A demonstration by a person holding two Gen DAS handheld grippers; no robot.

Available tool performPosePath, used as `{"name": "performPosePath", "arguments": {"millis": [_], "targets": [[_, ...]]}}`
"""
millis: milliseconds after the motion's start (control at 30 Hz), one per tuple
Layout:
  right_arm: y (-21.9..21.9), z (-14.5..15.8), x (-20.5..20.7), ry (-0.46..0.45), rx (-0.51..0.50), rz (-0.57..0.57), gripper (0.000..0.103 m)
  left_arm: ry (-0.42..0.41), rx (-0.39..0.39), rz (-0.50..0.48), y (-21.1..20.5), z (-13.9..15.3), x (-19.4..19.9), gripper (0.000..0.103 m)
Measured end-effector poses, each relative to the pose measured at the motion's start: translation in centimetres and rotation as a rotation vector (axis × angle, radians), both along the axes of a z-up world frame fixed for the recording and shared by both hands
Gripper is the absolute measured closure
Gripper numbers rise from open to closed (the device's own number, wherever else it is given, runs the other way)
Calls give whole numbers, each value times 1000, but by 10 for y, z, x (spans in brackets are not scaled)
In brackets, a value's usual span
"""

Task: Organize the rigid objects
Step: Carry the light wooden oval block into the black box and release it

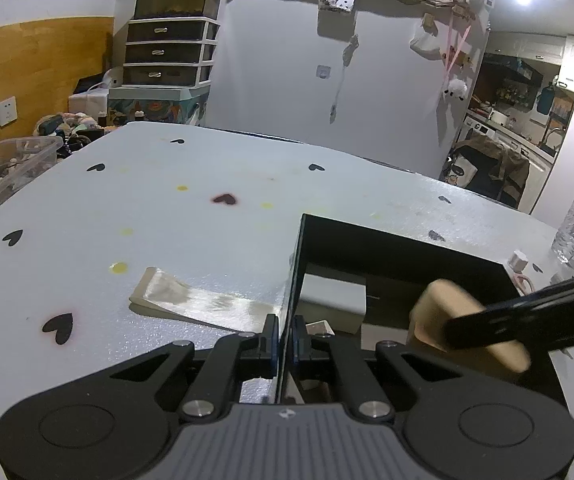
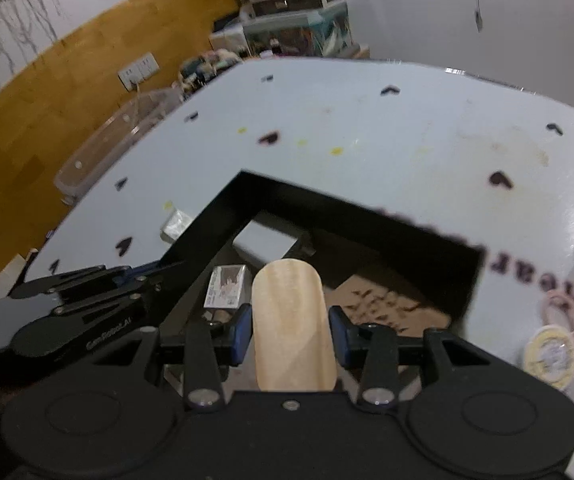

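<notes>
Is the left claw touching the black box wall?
Touching. The left wrist view shows the left claw shut on the black box wall's edge, a pad pressed on either side.

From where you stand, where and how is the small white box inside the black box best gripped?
Grip the white box across its two upright sides, coming from straight above. Its flat top faces up, and it sits in the far corner of the black box, whose walls block any sideways approach.
</notes>
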State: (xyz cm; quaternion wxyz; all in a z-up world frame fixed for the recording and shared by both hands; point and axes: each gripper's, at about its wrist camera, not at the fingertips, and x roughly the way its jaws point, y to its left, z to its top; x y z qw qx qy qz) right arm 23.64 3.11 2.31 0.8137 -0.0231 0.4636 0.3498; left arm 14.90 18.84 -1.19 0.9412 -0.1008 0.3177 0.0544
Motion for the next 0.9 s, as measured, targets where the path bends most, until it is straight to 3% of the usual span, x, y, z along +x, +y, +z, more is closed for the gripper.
{"name": "performPosePath", "arguments": {"millis": [433,500,733,900], "targets": [[53,-30,1,36,-141,-69,61,-23,-28,-21,6,-2,-2,97],[54,-30,1,43,-133,-94,62,-26,-32,-25,8,-2,-3,97],[41,-30,9,215,-30,-179,59,-35,-48,-31,9,-1,-3,97],[29,-24,9,234,13,-187,58,-36,-48,-28,9,-1,-3,97]]}}
